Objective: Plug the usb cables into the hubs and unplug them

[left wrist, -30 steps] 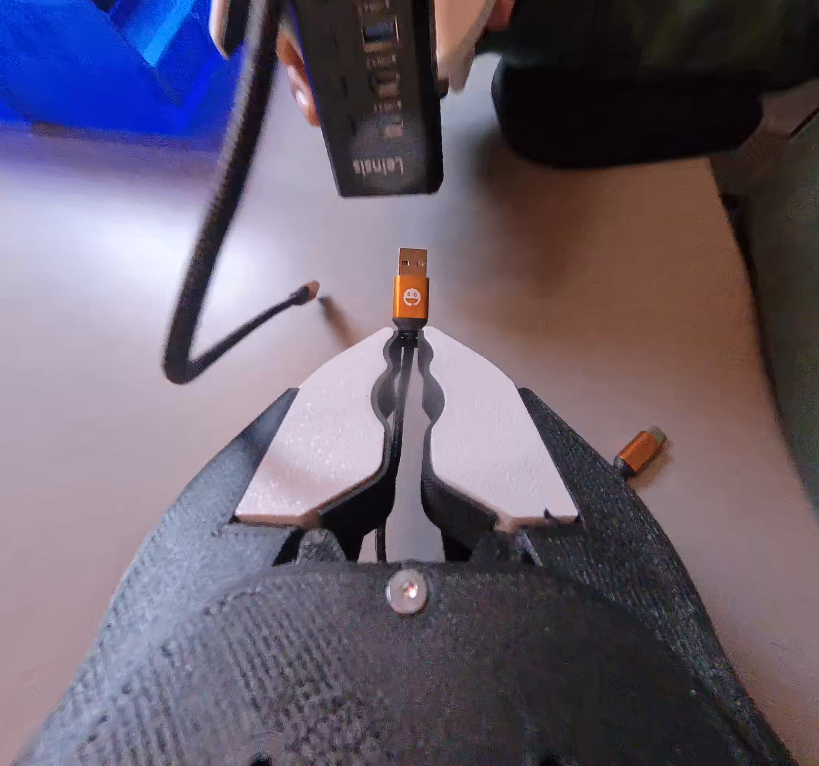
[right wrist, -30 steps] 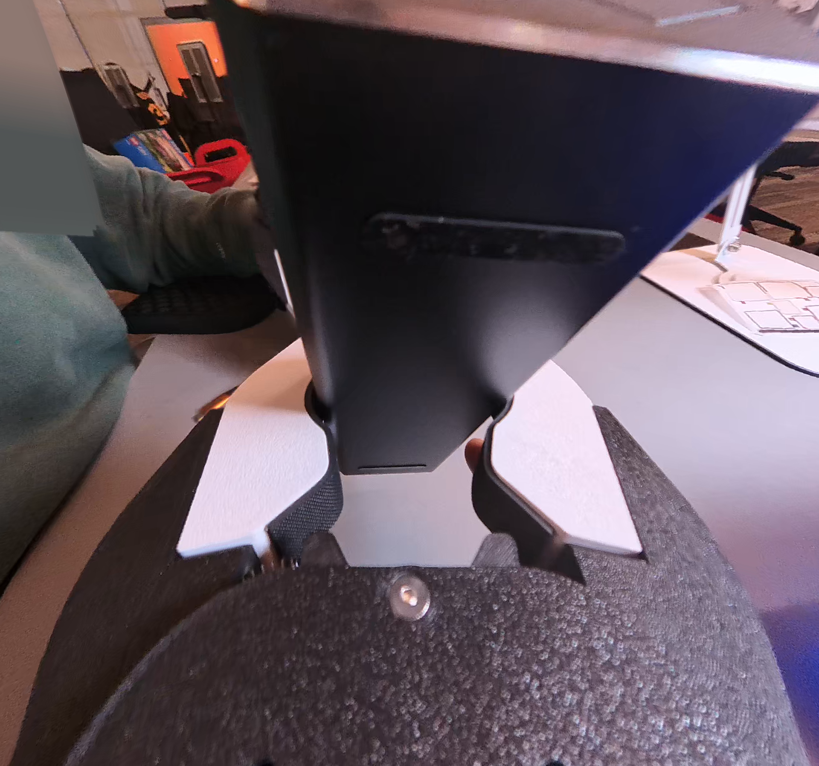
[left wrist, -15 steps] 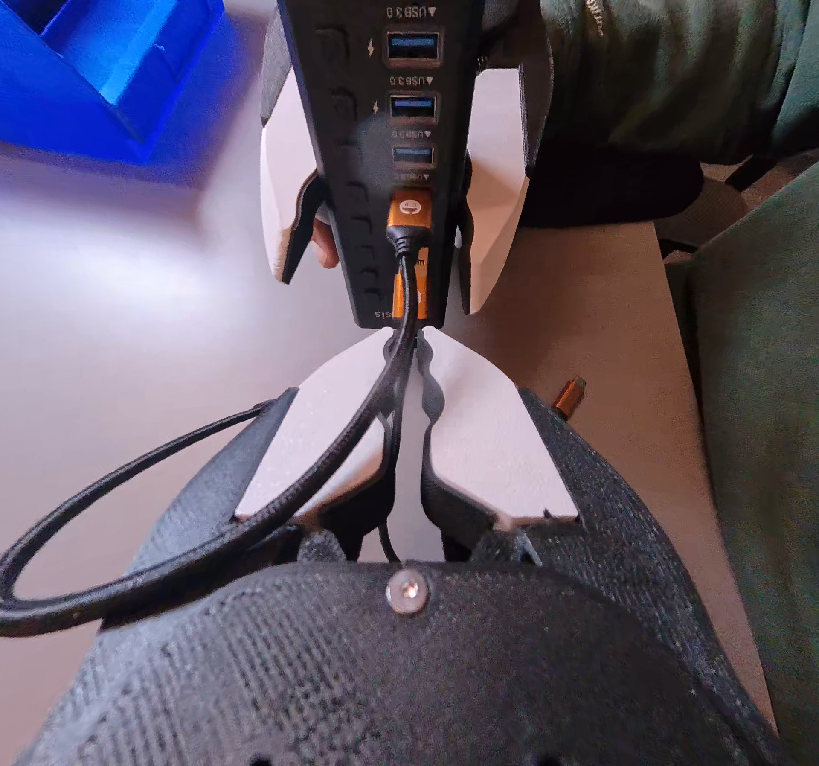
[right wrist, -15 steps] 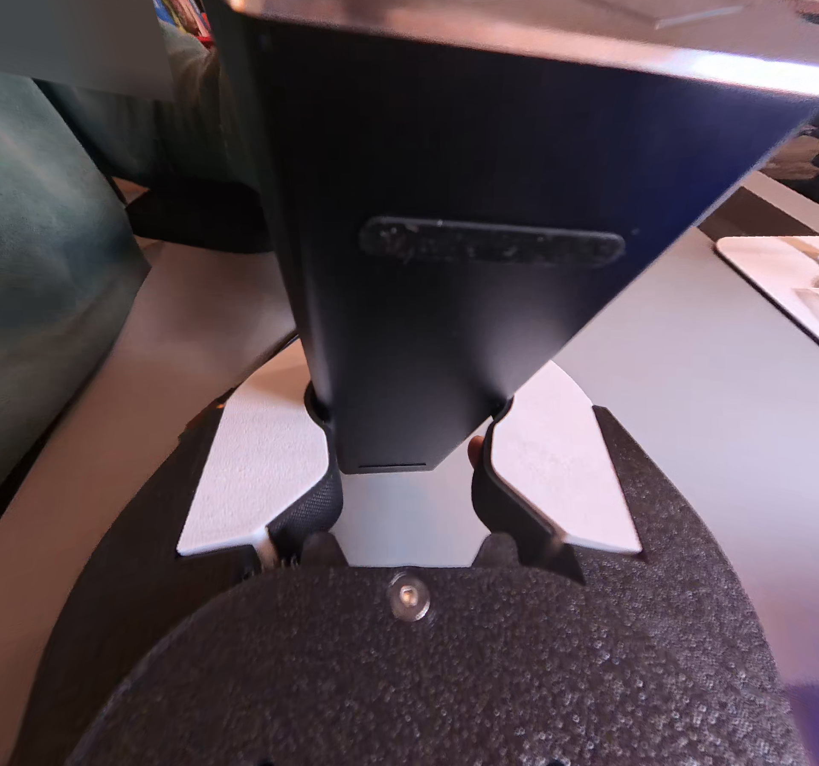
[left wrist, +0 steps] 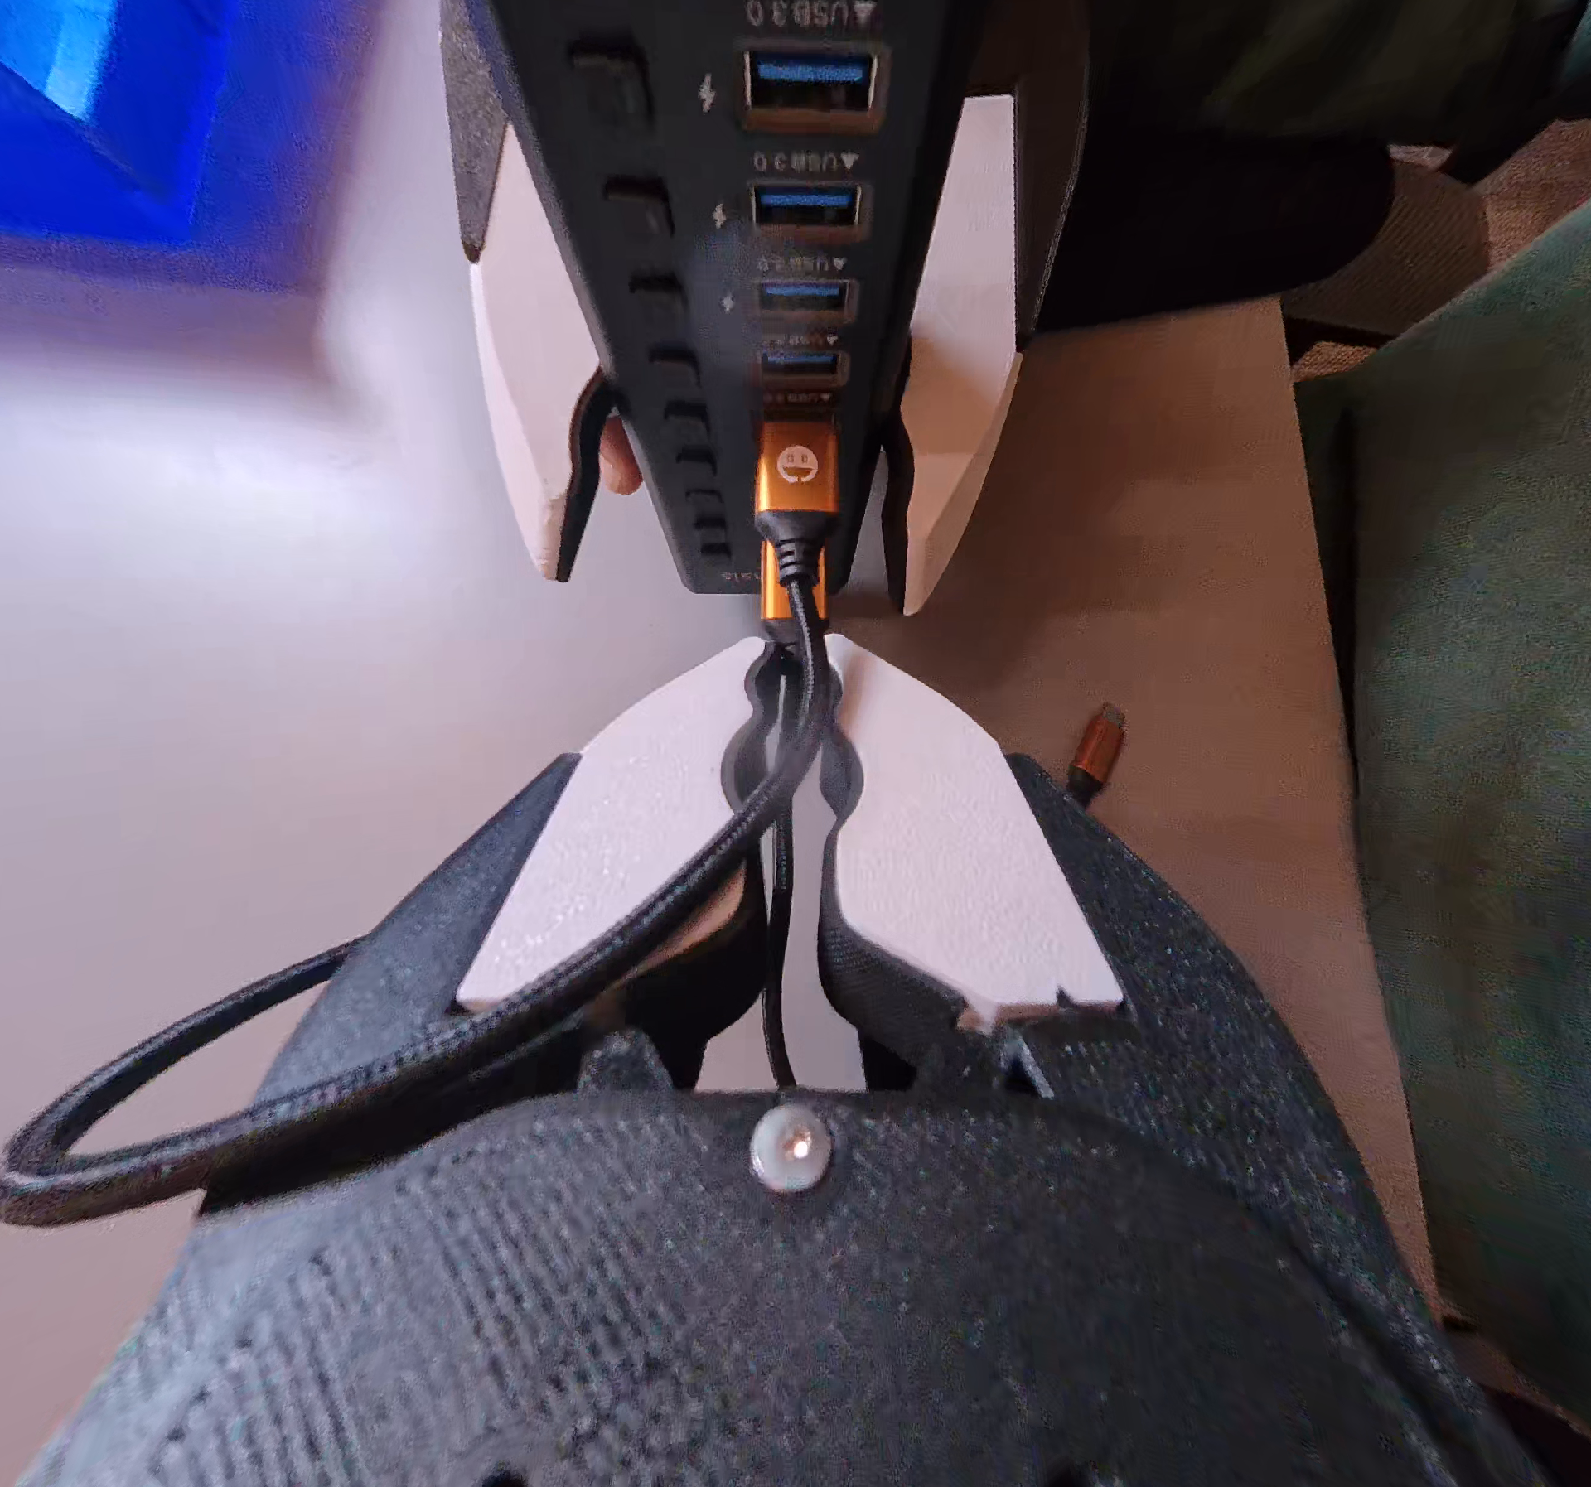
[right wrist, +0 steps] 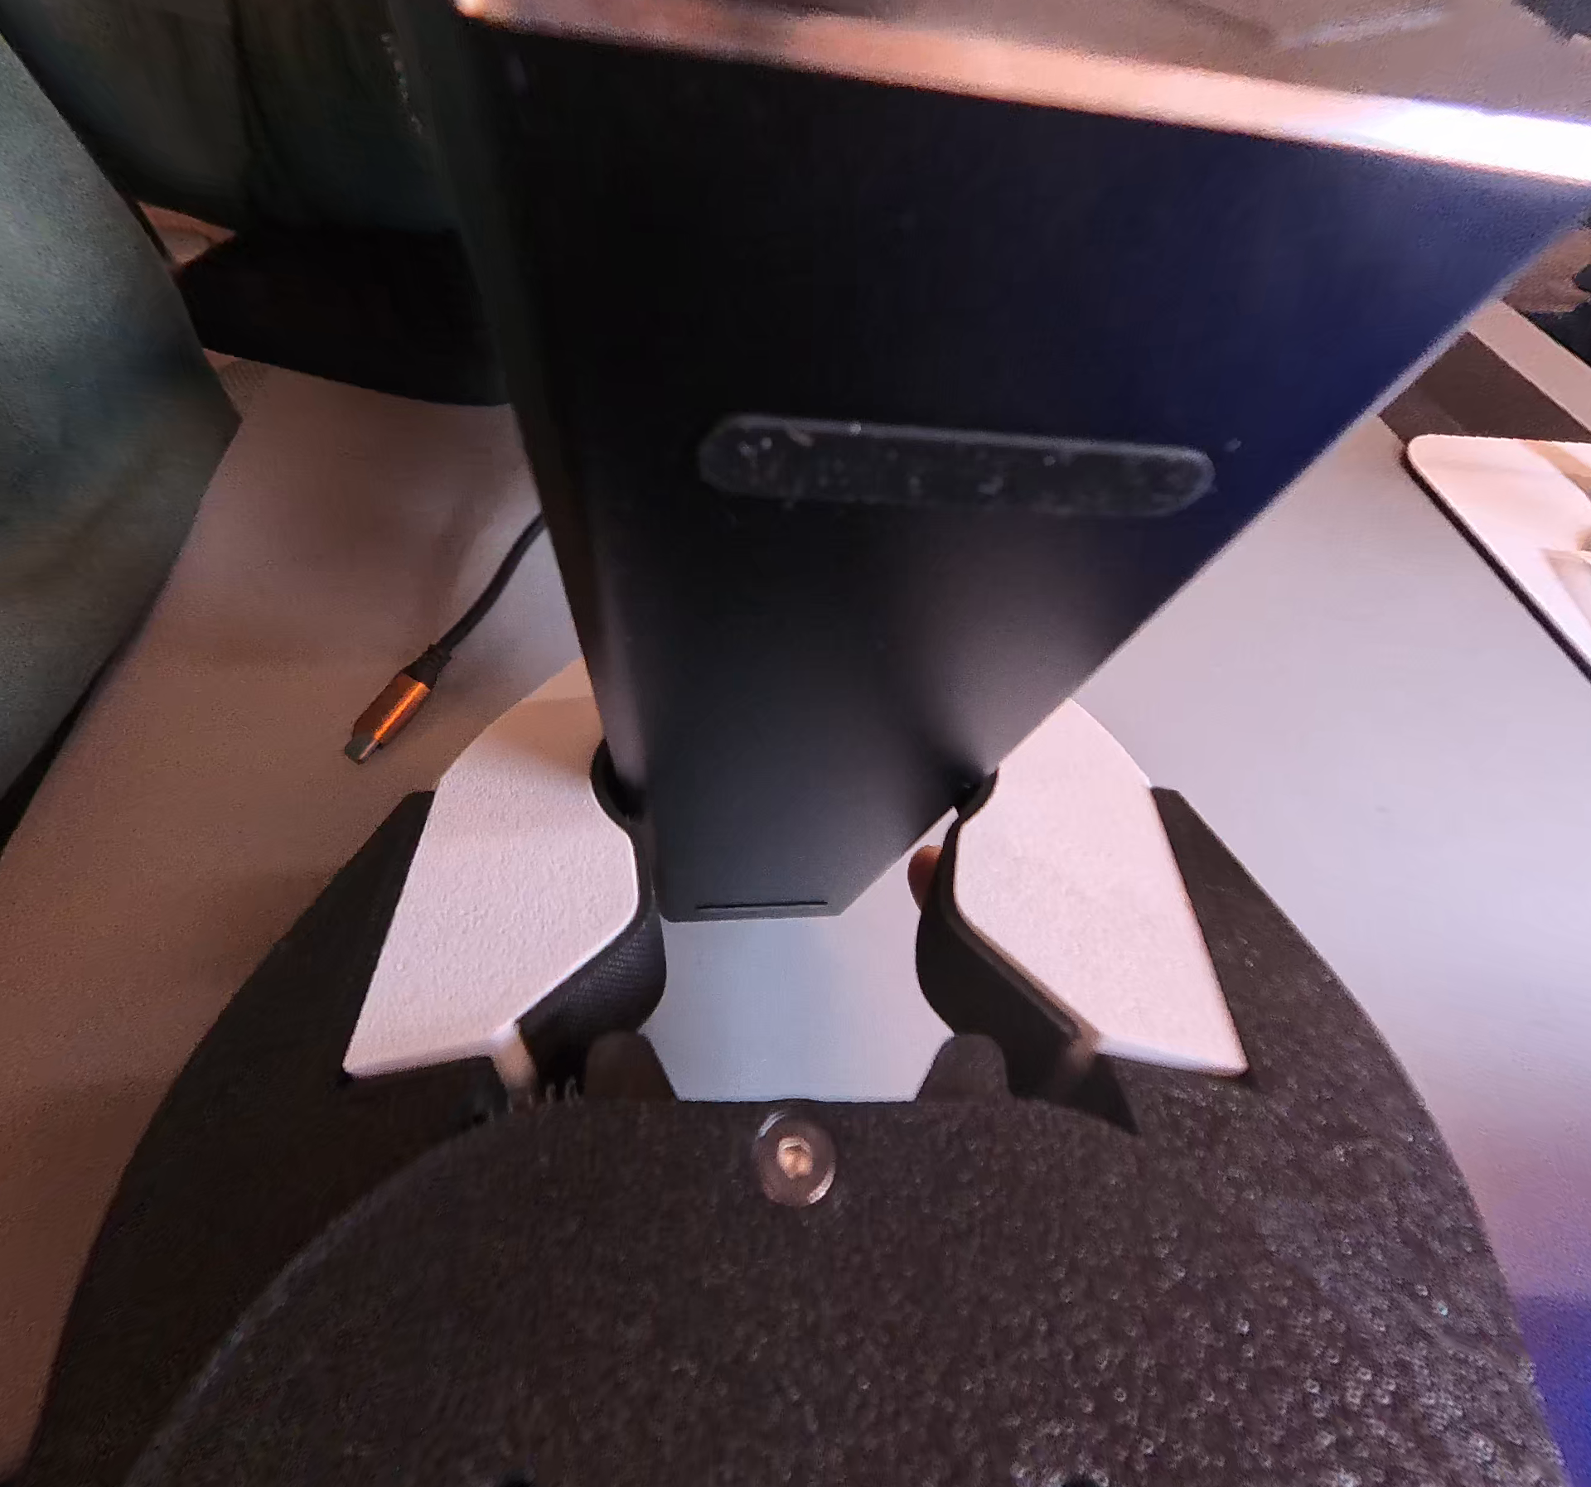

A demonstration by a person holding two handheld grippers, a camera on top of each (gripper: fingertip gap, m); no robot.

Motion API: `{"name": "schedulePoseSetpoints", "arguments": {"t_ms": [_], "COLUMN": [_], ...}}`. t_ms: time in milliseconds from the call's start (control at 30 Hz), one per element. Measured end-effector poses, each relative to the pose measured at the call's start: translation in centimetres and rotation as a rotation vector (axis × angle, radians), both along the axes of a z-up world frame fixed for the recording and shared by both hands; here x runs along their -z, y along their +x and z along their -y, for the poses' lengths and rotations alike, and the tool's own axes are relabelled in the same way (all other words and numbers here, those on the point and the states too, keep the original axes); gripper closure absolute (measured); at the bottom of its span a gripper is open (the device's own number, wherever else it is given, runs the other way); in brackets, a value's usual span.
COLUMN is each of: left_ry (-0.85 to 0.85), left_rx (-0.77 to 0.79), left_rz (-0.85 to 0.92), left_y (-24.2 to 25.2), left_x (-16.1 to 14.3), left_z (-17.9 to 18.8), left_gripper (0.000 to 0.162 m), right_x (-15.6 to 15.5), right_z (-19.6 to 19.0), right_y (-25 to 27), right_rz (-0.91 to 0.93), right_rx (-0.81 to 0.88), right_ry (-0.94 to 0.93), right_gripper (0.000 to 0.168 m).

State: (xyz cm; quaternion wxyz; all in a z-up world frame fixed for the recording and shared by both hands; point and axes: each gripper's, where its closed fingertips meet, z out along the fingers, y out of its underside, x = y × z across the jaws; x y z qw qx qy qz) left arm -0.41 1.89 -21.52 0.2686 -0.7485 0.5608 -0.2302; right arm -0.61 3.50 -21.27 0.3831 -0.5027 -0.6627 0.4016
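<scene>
My right gripper (right wrist: 796,774) is shut on the black USB hub (right wrist: 861,327) and holds it above the table. In the left wrist view the hub (left wrist: 689,198) hangs between the right gripper's white fingers (left wrist: 964,413), port side towards me. One orange plug (left wrist: 796,473) sits in a lower port; its braided cable (left wrist: 603,964) drapes over my left gripper. My left gripper (left wrist: 792,645) is shut on a second orange USB plug (left wrist: 775,585), pressed to the hub's bottom end. That plug's metal tip is hidden, so I cannot tell whether it is in a port.
A loose orange connector (left wrist: 1095,753) lies on the grey table right of my left gripper; it also shows in the right wrist view (right wrist: 392,710). A blue bin (left wrist: 103,69) stands far left. A person's green sleeve (left wrist: 1291,25) is behind the hub. A white sheet (right wrist: 1507,516) lies far right. Both grippers' tips are close together, under 4 cm apart.
One second ago the held plug was free, below the hub. The hub and my left gripper have closed in, and the plug now meets the hub's bottom end.
</scene>
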Motion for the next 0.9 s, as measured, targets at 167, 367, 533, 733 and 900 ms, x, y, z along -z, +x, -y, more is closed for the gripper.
{"name": "schedulePoseSetpoints", "arguments": {"t_ms": [167, 367, 533, 733, 900], "left_ry": [-0.007, -0.006, -0.003, -0.019, -0.007], "left_rx": [0.011, 0.026, 0.018, 0.015, 0.027], "left_rz": [0.038, 0.139, 0.19, 0.317, 0.396], "left_y": [0.1, 0.7, 1.1, 2.0, 2.3], "left_x": [0.1, -0.5, -0.4, -1.4, -3.0], "left_z": [0.0, 0.0, -0.1, -0.2, 0.0], "left_gripper": [0.155, 0.155, 0.156, 0.156, 0.156], "right_x": [-0.1, -0.5, -0.6, -2.8, -4.0], "right_z": [0.1, 0.4, 0.4, 0.7, 0.8], "right_y": [-0.1, -0.1, 0.1, 0.5, 1.0], "right_rz": [-0.007, -0.019, -0.035, -0.15, -0.211], "right_rx": [-0.001, -0.011, -0.026, -0.059, -0.081], "right_ry": [-0.015, -0.036, -0.066, -0.131, -0.174], "right_gripper": [0.096, 0.096, 0.096, 0.096, 0.096]}}
